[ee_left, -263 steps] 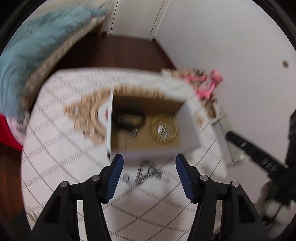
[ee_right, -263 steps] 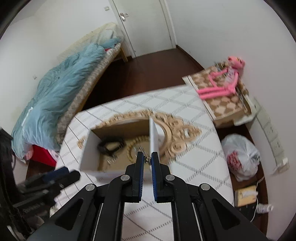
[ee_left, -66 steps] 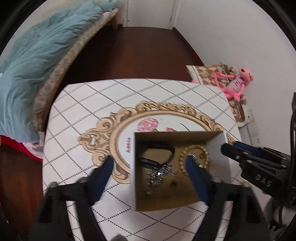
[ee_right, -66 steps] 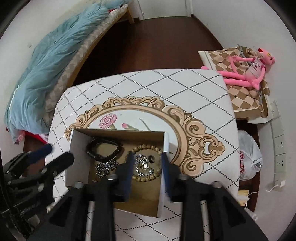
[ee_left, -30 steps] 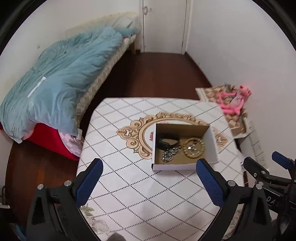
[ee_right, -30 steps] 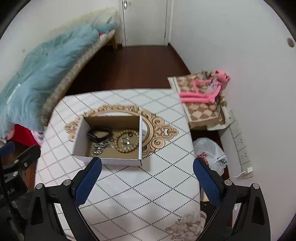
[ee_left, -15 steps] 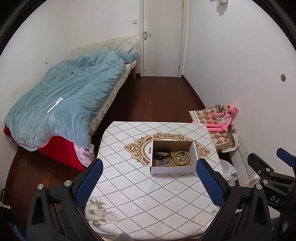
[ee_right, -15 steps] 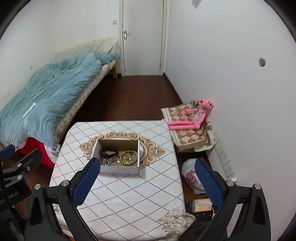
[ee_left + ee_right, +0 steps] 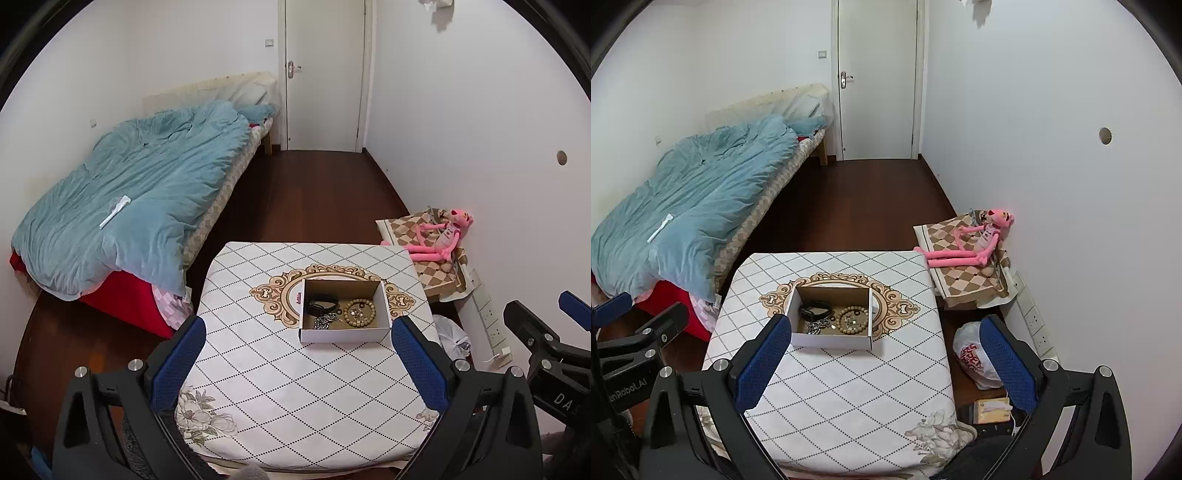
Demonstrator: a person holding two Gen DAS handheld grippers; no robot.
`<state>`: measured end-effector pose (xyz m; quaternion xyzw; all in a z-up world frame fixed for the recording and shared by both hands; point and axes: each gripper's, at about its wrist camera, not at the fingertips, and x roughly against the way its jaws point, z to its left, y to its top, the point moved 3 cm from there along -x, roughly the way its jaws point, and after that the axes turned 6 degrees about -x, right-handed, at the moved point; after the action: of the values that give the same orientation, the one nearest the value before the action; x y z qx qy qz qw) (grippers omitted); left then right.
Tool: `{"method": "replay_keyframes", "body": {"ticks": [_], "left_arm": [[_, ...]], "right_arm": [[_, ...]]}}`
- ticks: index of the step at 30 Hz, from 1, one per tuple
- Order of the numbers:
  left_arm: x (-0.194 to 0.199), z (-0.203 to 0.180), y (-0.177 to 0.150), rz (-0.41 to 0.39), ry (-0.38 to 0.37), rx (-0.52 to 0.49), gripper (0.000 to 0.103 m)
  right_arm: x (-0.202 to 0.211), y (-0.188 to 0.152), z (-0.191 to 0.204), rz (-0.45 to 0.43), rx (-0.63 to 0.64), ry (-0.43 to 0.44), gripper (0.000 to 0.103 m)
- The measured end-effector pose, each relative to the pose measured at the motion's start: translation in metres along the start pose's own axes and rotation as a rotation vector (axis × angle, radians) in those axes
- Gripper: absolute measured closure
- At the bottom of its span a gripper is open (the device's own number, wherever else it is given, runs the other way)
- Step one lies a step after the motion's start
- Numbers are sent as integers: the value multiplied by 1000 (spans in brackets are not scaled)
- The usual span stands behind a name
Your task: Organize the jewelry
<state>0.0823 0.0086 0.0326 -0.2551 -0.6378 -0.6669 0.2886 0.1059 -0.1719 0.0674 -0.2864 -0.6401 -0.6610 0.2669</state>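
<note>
A small open cardboard box (image 9: 345, 335) (image 9: 831, 339) stands near the middle of a table with a white diamond-pattern cloth (image 9: 280, 398) (image 9: 842, 398). Inside lie a black band (image 9: 322, 305) (image 9: 815, 309), a silver chain (image 9: 325, 322) (image 9: 817, 326) and a wooden bead bracelet (image 9: 359, 312) (image 9: 852, 319). My left gripper (image 9: 293, 360) is open wide and empty, held high and well back from the box. My right gripper (image 9: 881, 360) is likewise open wide and empty, high above the table's near side.
A bed with a blue duvet (image 9: 140, 199) lies to the left. A pink plush toy (image 9: 975, 243) sits on a checkered cushion by the right wall. A white plastic bag (image 9: 973, 356) and a power strip (image 9: 491, 325) lie on the floor right of the table. A white door (image 9: 323, 74) is at the back.
Both grippers have pulled up and far back from the box and opened wide. Earlier the right gripper was shut on a small piece over the box; the jewelry now lies in the box.
</note>
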Motion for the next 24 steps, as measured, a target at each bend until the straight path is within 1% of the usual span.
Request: {"method": "replay_keyframes", "body": {"ticks": [5,11,15,24], "left_arm": [[-16,-1,10,16,13,-3,0],[-40,-3,19,64,10,-13,0],[-57,-4,23,91,22,-17,0],[-79,-6,25,153,24,-18,0]], "right_arm": [[-21,10,3,26,2,-6,0],[-52,18,5,68,6,-19,0],[-72,22,7,104,14,-28,0],[-97,25,6,157,27,-42,0]]}}
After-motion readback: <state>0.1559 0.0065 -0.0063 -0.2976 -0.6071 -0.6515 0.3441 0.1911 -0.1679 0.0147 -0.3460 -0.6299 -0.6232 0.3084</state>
